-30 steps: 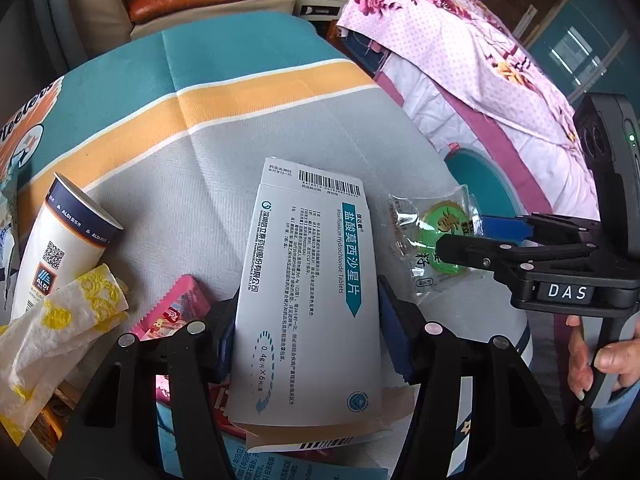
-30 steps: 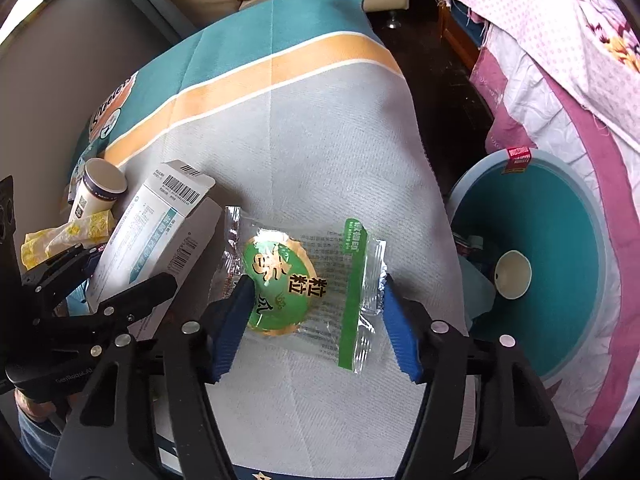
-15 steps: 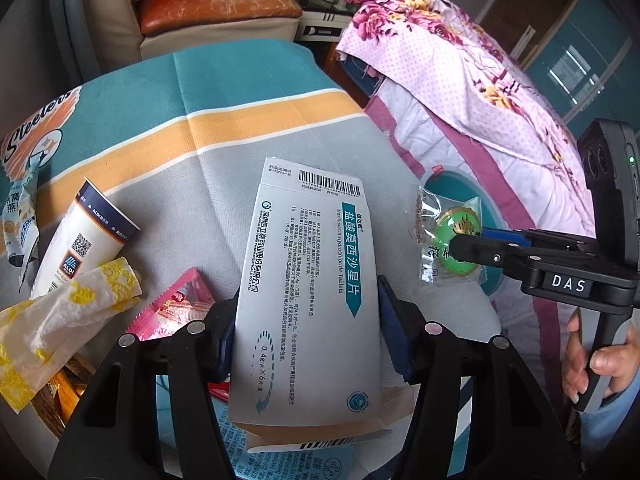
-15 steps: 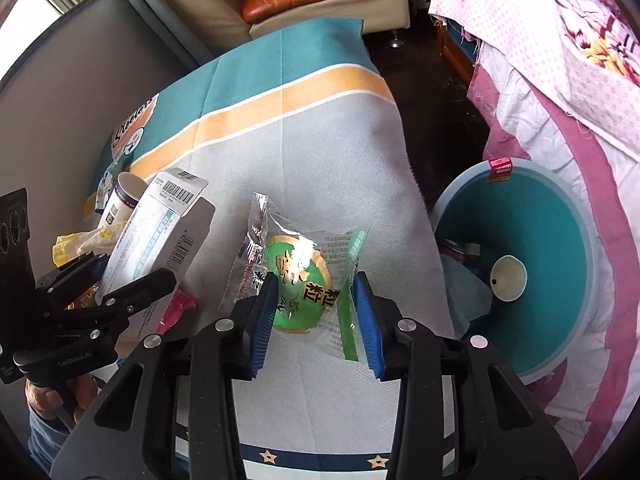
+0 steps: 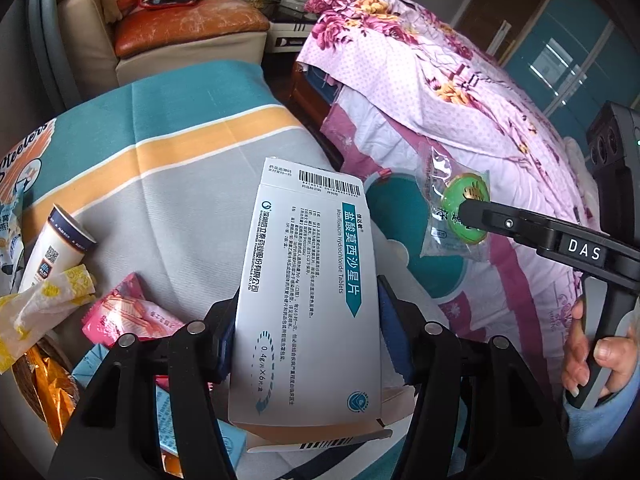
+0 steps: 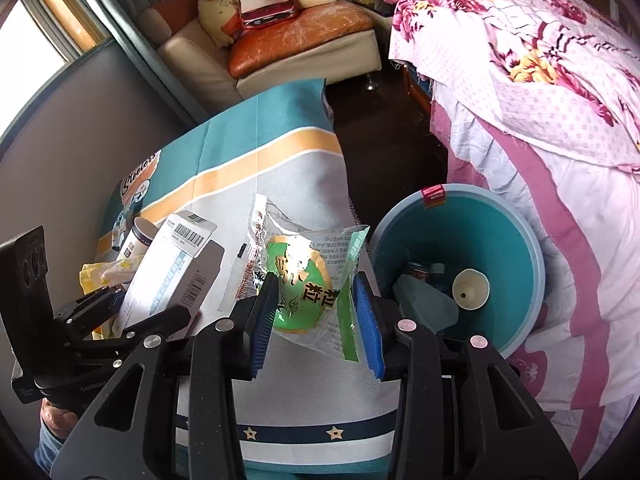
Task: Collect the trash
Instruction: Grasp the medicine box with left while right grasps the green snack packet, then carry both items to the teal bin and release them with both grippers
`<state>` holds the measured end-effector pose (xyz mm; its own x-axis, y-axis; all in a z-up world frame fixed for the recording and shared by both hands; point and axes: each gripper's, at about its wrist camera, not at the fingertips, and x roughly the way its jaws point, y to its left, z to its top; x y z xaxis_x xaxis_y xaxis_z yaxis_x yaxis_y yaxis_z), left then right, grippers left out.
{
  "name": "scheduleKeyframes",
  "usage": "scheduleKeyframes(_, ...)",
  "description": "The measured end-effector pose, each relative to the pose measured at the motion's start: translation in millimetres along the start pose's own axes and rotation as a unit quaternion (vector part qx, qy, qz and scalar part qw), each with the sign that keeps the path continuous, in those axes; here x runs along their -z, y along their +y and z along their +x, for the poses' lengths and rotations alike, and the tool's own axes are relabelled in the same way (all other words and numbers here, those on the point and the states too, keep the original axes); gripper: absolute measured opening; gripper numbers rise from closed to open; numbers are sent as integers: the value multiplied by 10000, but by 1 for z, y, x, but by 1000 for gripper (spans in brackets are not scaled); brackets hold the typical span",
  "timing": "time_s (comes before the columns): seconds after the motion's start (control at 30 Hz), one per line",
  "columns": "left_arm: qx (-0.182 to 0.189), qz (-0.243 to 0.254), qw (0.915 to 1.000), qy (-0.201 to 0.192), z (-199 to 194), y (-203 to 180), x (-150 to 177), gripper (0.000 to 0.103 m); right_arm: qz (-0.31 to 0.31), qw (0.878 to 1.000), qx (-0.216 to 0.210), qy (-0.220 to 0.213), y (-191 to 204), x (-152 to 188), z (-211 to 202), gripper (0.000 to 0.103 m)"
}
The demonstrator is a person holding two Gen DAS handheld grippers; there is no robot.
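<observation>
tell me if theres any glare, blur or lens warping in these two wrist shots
Right wrist view: a white glare patch washes out part of the print on the green snack packet, and the window at top left is blown out. Left wrist view: evenly lit, the medicine box text sharp, no motion blur. Both views: strong fisheye bending of the table edge, with dark corners.

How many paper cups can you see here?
2: one paper cup lies on the striped cloth beside the crumpled napkin; another cup sits inside the teal bin. More may be hidden.
</observation>
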<state>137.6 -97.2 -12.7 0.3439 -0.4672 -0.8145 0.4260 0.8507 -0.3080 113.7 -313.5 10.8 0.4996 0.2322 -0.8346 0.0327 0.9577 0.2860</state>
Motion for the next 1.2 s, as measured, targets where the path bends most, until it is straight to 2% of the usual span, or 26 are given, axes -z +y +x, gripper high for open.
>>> scheduleKeyframes(0.4, 126, 395, 9987, 297, 38, -78, -18, 60, 597, 9969, -23, -517, -75, 4, -39, 37)
scheduleKeyframes(0.67, 153, 669, 9958, 603, 81, -126, -29, 60, 856, 9946, 68, -589, -121, 8, -45, 37)
scheduleKeyframes(0.87, 118, 714, 9936, 870, 114, -140, -30, 60, 1010, 9936, 128, -496, -143, 9, -35, 38)
scheduleKeyframes(1.2, 94, 713, 9906, 1168, 150, -144, -32, 60, 1063, 9936, 163, -347, -155, 6, -15, 38)
